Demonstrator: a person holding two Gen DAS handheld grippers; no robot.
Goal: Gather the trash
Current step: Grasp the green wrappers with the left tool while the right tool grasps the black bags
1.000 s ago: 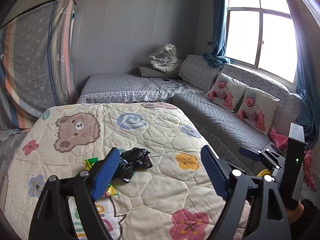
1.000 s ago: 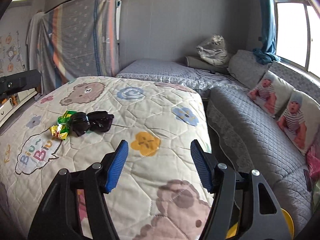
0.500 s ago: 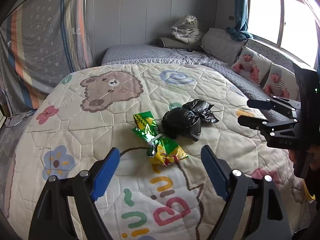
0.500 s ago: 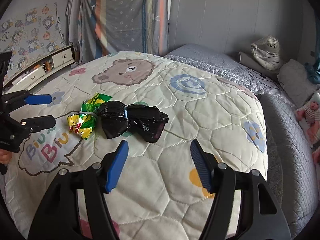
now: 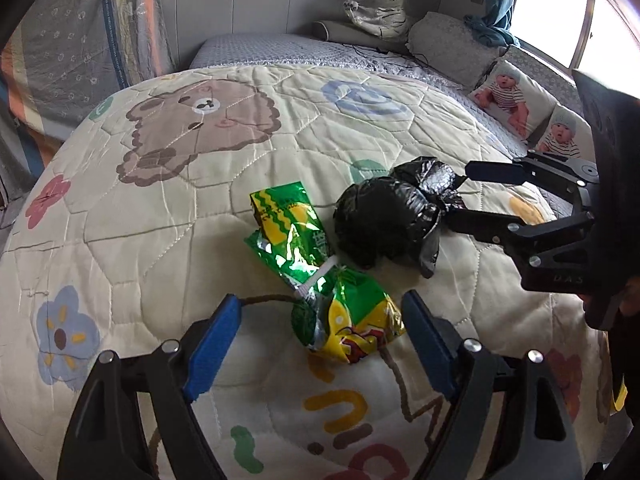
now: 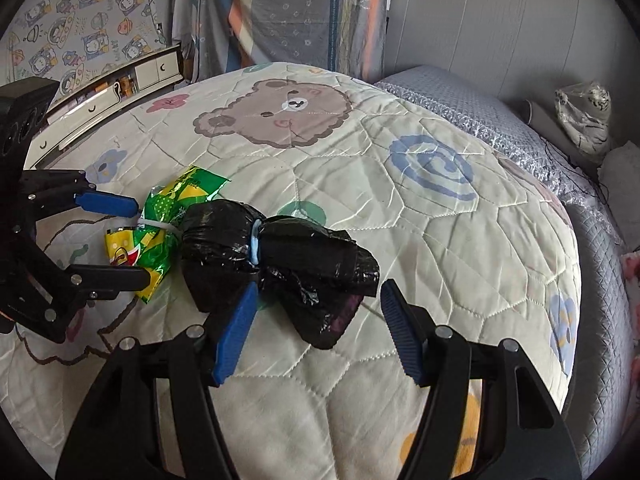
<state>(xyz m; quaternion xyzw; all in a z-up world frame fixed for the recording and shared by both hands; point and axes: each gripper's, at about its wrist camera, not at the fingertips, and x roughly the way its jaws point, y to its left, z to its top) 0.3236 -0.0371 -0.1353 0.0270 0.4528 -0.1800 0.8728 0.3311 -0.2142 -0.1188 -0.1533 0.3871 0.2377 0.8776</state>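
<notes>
Two pieces of trash are seen on the quilted bed (image 5: 160, 208). The green snack wrapper (image 5: 320, 272) lies between the pads of the left tool (image 5: 320, 340), whose jaws have just been closing yet are not pressed on it. The black bag (image 6: 280, 260) lies between the parted, empty jaws of the right tool (image 6: 316, 332).

The black body of the right gripper (image 5: 556, 216) carried small embossed letters reading "D A S". On the quilt (image 5: 168, 208), large coloured letters lay below the green snack wrapper (image 5: 320, 280), but they could not be read.
</notes>
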